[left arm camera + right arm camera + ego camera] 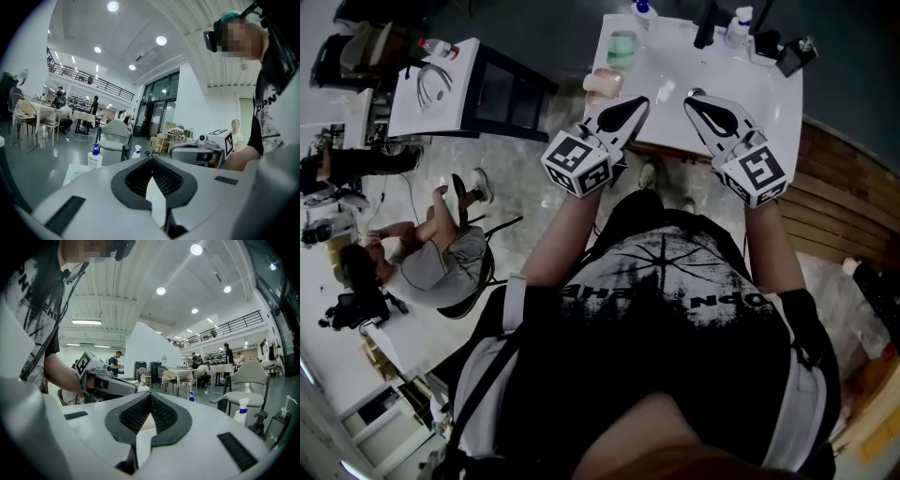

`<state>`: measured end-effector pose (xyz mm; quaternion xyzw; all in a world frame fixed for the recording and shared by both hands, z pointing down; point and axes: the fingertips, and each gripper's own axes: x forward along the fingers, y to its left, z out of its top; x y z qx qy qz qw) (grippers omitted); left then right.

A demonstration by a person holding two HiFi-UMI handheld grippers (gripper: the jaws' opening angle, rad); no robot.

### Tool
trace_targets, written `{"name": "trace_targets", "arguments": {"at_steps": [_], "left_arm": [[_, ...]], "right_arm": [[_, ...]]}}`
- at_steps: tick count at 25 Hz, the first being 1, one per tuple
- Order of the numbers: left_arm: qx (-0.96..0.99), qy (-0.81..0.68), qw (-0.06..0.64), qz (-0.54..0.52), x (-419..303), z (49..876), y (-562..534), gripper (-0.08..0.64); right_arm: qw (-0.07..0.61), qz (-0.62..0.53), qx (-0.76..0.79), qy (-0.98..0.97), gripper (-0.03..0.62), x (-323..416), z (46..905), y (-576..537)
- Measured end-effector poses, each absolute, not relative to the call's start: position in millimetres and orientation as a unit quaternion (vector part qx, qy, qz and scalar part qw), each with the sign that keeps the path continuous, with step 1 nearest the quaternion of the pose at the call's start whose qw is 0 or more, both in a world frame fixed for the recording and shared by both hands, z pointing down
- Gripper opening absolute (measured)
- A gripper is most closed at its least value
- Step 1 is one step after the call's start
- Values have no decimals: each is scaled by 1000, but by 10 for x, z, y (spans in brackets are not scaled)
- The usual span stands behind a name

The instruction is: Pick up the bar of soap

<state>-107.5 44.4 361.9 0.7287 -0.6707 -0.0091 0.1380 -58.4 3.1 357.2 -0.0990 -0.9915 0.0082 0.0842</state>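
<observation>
A wide, bright hall of chairs and tables spreads all around, and the person stands at a white table point(773, 89) whose near edge lies just under both tools.

The left tongs point(637, 101) are fully closed, pad against pad, with nothing between them. The right tongs point(694, 99) are closed and empty too. They point roughly level over the table's near edge, side by side and a little apart.

The bar of soap point(603, 84), a pale pink block, lies just ahead of the left tongs' tip and to their outer side, at the table's near left corner. Neither tool touches it. Beyond it stands a green cup point(621, 49), and further on a blue-capped bottle point(644, 11). Ahead of the right tongs are a spray bottle point(741, 23) and a black object point(794, 56) I cannot identify.

The main risk, as I judge it, is the soap's place at the corner. Closed tongs that meet it would only shove it, and a sideways nudge could send it off the edge to the floor. The jaws need to open before they reach it. Soap is also likely slick, so a grip on its rounded ends or too hard a squeeze may squirt it out. A reach that goes too far could tip the cup.
</observation>
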Motion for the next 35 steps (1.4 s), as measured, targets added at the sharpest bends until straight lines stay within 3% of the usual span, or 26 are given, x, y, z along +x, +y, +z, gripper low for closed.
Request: {"name": "trace_targets", "arguments": {"at_steps": [22, 35], "left_arm": [[767, -630, 118, 22, -2676, 3842, 454, 11], [761, -635, 132, 8, -2919, 3936, 568, 11]], "right_arm": [[104, 9, -44, -994, 14, -2150, 3777, -8], [130, 4, -84, -988, 14, -2400, 3972, 96]]}}
